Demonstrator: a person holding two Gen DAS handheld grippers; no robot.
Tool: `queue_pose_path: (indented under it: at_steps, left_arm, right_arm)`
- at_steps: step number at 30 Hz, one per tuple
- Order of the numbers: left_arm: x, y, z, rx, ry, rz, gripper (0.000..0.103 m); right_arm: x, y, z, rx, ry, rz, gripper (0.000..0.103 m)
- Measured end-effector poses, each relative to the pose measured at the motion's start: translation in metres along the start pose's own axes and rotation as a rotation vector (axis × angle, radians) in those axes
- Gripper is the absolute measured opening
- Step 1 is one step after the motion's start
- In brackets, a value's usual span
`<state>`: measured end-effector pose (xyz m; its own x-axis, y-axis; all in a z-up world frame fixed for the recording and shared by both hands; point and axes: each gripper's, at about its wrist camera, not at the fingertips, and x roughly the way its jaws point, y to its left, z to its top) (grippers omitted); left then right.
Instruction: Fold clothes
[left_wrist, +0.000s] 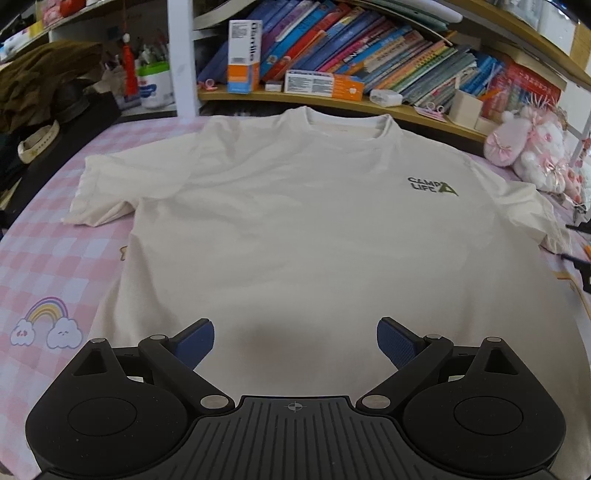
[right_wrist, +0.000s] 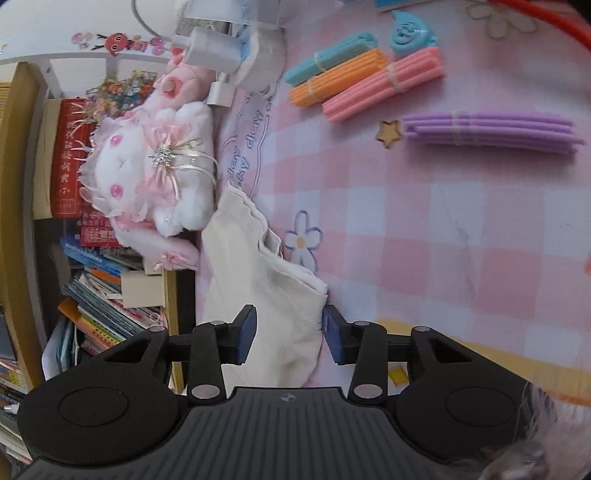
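The hem of the T-shirt (left_wrist: 295, 240) is hidden behind the left gripper (left_wrist: 295, 341) at the lower edge of the left wrist view, and its right sleeve is cut off near the right edge. In the right wrist view, the sleeve's (right_wrist: 258, 280) lower part is covered by the right gripper (right_wrist: 289, 334). Titles on the books (left_wrist: 369, 48) are too small to be read.

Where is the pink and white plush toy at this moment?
In the right wrist view the plush toy lies at left, against the bookshelf, just above the T-shirt sleeve. In the left wrist view it sits far right.
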<state>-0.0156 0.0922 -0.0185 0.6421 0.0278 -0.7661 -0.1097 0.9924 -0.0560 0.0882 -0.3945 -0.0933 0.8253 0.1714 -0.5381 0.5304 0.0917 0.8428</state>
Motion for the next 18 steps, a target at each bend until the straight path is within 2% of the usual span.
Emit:
queue_pose_path:
  at_steps: [2,4,6,9,14,16,18]
  left_arm:
    - [0.0,0.003,0.0,0.0,0.002,0.001,0.097]
    - [0.0,0.006,0.0,-0.001,0.004,0.003,0.097]
    - [0.001,0.009,0.0,-0.001,0.006,0.004,0.097]
    - [0.001,0.011,0.001,-0.004,0.009,0.007,0.097]
    - [0.004,0.012,0.002,-0.005,0.016,0.003,0.097]
    - [0.004,0.011,0.002,0.004,0.013,-0.003,0.097]
    - [0.004,0.01,0.002,0.014,0.007,-0.011,0.097]
  right_arm:
    - [0.004,0.006,0.002,-0.034,0.0,0.123,0.039]
    - [0.009,0.018,0.006,-0.137,0.006,0.143,0.038]
    - [0.014,0.032,0.008,-0.262,-0.021,0.039,0.038]
    - [0.024,0.035,0.013,-0.315,0.002,-0.027,0.038]
    - [0.025,0.025,0.012,-0.259,0.037,-0.033,0.036]
    - [0.022,0.025,0.007,-0.233,0.022,-0.05,0.033]
    - [0.019,0.03,0.002,-0.258,-0.024,-0.09,0.01]
